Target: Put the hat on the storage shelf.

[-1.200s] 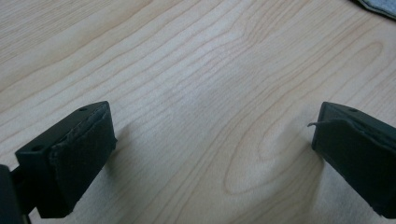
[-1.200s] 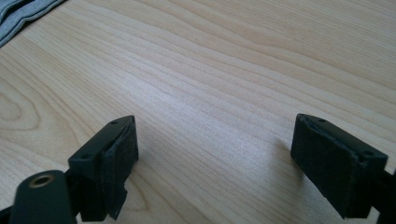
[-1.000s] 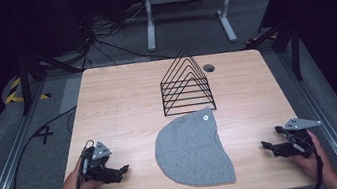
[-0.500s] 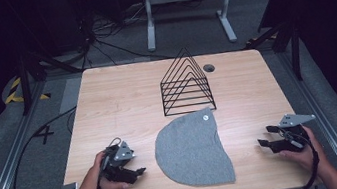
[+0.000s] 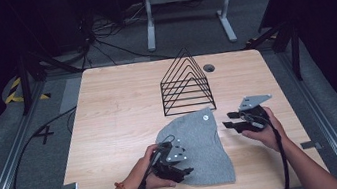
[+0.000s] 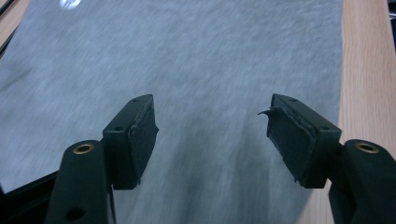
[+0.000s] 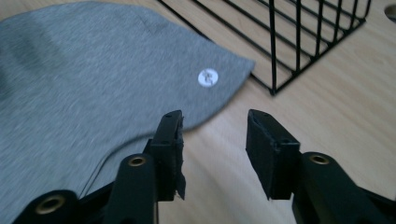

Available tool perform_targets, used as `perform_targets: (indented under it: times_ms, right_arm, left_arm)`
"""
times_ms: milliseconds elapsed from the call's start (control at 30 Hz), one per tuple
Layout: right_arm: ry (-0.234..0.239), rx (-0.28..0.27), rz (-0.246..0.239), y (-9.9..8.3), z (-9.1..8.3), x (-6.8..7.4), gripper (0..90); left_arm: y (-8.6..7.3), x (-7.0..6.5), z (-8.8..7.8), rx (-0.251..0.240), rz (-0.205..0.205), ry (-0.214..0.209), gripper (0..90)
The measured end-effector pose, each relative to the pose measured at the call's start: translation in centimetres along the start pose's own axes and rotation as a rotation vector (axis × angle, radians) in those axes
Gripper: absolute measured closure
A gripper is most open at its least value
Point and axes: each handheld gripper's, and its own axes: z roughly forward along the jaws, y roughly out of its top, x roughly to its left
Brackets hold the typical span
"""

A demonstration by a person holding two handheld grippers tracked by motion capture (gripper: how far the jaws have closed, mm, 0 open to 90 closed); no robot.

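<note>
On the near half of the wooden table [image 5: 111, 133], a grey cloth [image 5: 201, 142] with a small white round tag [image 5: 205, 117] is spread flat, just in front of the black wire rack [image 5: 186, 86]. Above its near left part the left gripper [image 5: 183, 165] is held, its jaws spread after just closing somewhat, with nothing pinched between them. Just beside the cloth's right edge the right gripper [image 5: 228, 120] is held over bare wood, its jaws likewise parted after just narrowing, with nothing gripped.
</note>
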Motion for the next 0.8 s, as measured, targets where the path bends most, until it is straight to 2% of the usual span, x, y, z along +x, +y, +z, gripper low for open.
perform_targets:
  times_ms: [33, 67, 100, 133, 200, 233, 300, 367, 500, 567, 667, 767, 800]
  right_arm:
    - [0.006, 0.000, -0.011, 0.6, 0.7, 0.0, 60.5]
    - [0.015, 0.002, -0.016, 1.1, 1.3, 0.0, 61.7]
    - [0.024, 0.009, -0.030, 1.6, 2.0, 0.0, 63.8]
    - [0.037, 0.020, -0.047, 1.9, 2.7, 0.0, 65.8]
    - [0.033, 0.050, -0.087, 2.4, 4.0, 0.3, 71.1]
    - [0.029, 0.070, -0.102, 2.6, 4.6, 0.4, 73.4]
    - [0.036, 0.091, -0.118, 2.7, 5.4, 0.7, 75.5]
    - [0.039, 0.105, -0.132, 2.7, 5.8, 0.9, 77.5]
    - [0.044, 0.122, -0.138, 2.3, 6.4, 1.2, 80.3]
    - [0.055, 0.118, -0.136, 2.1, 6.2, 1.2, 81.8]
    - [0.046, 0.127, -0.145, 1.7, 5.6, 1.5, 84.3]
    - [0.055, 0.154, -0.137, 1.0, 4.6, 2.2, 85.8]
    - [0.056, 0.167, -0.143, 0.8, 4.2, 2.5, 85.9]
  left_arm:
    - [0.4, 0.0, 0.4, -0.004, 0.019, -0.014, 34.1]
    - [0.8, -0.3, 0.7, -0.014, 0.009, -0.037, 34.1]
    - [1.2, -0.3, 1.0, -0.014, 0.023, -0.058, 34.3]
    - [1.5, -0.5, 1.4, -0.019, 0.020, -0.080, 34.5]
    - [1.8, -0.6, 1.7, -0.021, 0.033, -0.089, 36.7]
    - [2.2, -0.9, 2.4, -0.016, 0.041, -0.111, 38.2]
    - [2.4, -1.1, 2.8, -0.024, 0.050, -0.127, 41.2]
    - [2.3, -1.4, 3.3, -0.006, 0.062, -0.140, 44.4]
    - [1.8, -1.6, 3.5, 0.014, 0.071, -0.163, 52.1]
    - [1.3, -1.2, 3.1, 0.007, 0.053, -0.176, 54.7]
    - [0.6, -0.8, 2.3, 0.027, 0.025, -0.167, 56.8]
    - [-0.4, -0.4, 1.2, 0.044, 0.020, -0.151, 56.7]
    - [-1.1, -0.3, 0.6, 0.043, -0.009, -0.141, 56.6]
